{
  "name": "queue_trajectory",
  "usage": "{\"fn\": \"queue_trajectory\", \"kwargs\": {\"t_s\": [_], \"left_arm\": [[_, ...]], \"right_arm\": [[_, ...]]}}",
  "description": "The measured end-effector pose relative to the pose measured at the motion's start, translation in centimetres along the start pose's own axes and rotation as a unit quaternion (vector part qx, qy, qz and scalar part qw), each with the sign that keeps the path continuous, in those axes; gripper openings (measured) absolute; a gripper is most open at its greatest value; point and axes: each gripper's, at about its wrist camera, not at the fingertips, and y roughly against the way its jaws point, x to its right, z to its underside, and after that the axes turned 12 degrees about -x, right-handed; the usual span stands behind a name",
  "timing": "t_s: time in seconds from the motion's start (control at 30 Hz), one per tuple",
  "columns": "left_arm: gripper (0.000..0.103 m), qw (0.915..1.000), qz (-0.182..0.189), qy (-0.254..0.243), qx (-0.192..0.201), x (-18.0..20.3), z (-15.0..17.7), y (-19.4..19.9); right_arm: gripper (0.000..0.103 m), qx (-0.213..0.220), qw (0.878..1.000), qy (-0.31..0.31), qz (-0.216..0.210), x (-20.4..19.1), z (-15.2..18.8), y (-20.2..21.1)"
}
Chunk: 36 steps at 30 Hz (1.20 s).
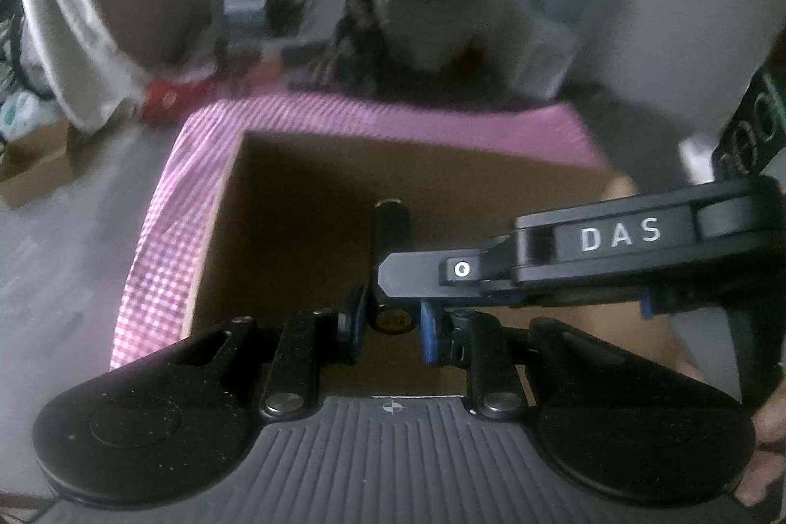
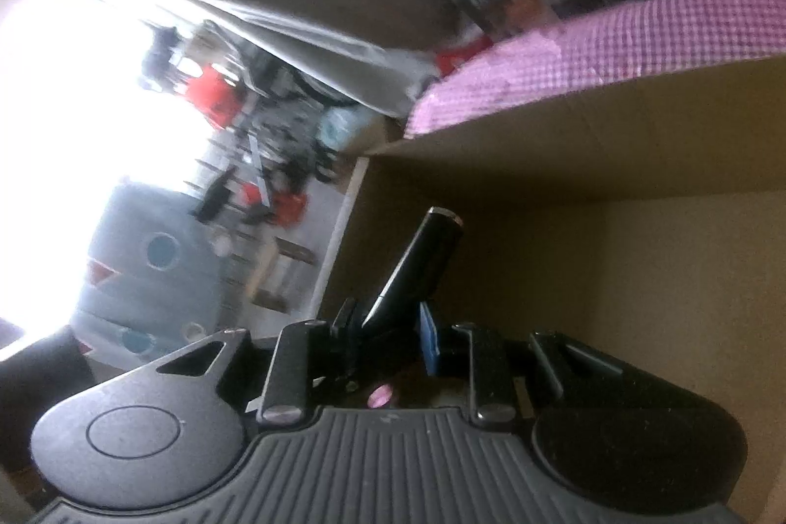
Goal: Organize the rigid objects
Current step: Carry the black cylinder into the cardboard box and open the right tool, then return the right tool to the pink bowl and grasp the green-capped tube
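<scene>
I am carrying a black cylinder (image 1: 390, 263) clamped in both the left gripper (image 1: 391, 322) and right gripper (image 2: 393, 327) over the cardboard box (image 1: 304, 200) below, needing lowering next.

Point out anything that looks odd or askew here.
Both grippers clamp black cylinders: left gripper, right gripper. The right's cylinder sits tilted in the jaws. The right-wrist view is rolled sideways over the cardboard box.

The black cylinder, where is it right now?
In the left wrist view, the black cylinder sits centre, clamped in the left hand-held gripper, over the open cardboard box with the pink rim.
</scene>
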Motion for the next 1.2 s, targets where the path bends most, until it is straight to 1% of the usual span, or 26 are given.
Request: {"fn": "queue_trajectory", "kwargs": {"t_s": [0.07, 0.13, 0.2, 0.23, 0.33, 0.37, 0.43, 0.53, 0.73, 0.9, 1.0, 1.1, 1.2], "left_arm": [[0.021, 0.9995, -0.016, 0.010, -0.024, -0.9, -0.5, -1.5], [0.021, 0.9987, -0.034, 0.011, -0.037, -1.4, -0.6, -2.3], [0.022, 0.9979, -0.051, 0.005, -0.039, -1.4, -0.5, -2.4], [0.024, 0.9977, -0.057, 0.003, -0.037, -1.4, -0.5, -2.3], [0.028, 0.9976, -0.062, 0.001, -0.031, -1.5, 0.0, -1.6], [0.030, 0.9978, -0.060, 0.001, -0.028, -1.5, 0.1, -1.3], [0.037, 0.9981, -0.060, -0.002, -0.017, -1.5, 0.3, -0.7], [0.043, 0.9980, -0.062, -0.006, 0.003, -1.2, 0.6, 0.4], [0.046, 0.9967, -0.066, -0.013, 0.047, -0.5, 1.3, 3.1], [0.049, 0.9943, -0.051, -0.012, 0.092, 0.3, 3.1, 6.8], [0.053, 0.9926, -0.028, -0.005, 0.118, 0.2, 4.5, 8.8], [0.055, 0.9912, -0.002, 0.004, 0.133, 0.3, 6.5, 10.2], [0.056, 0.9913, 0.023, 0.005, 0.130, 0.9, 8.9, 10.3]], "right_arm": [[0.027, -0.018, 1.000, -0.020, 0.005, 0.8, -1.1, -1.9], [0.027, -0.032, 0.999, -0.036, 0.006, 1.4, -1.6, -3.3], [0.027, -0.042, 0.998, -0.047, 0.004, 1.9, -1.9, -4.3], [0.027, -0.046, 0.998, -0.050, 0.003, 2.0, -1.9, -4.7], [0.028, -0.053, 0.997, -0.057, 0.001, 2.1, -2.1, -5.3], [0.028, -0.054, 0.997, -0.059, -0.002, 2.1, -1.9, -5.3], [0.028, -0.051, 0.997, -0.061, -0.005, 2.0, -1.9, -5.0], [0.028, -0.040, 0.997, -0.064, -0.006, 2.0, -1.9, -4.3], [0.028, -0.022, 0.997, -0.067, -0.013, 1.9, -1.6, -2.4], [0.028, -0.005, 0.998, -0.052, -0.022, 1.3, 0.8, 0.8], [0.028, 0.015, 0.999, -0.036, -0.038, 0.5, 2.9, 3.5], [0.028, 0.039, 0.997, -0.022, -0.058, 0.4, 6.3, 6.6], [0.029, 0.060, 0.996, -0.010, -0.072, 0.6, 10.2, 8.9]]}}
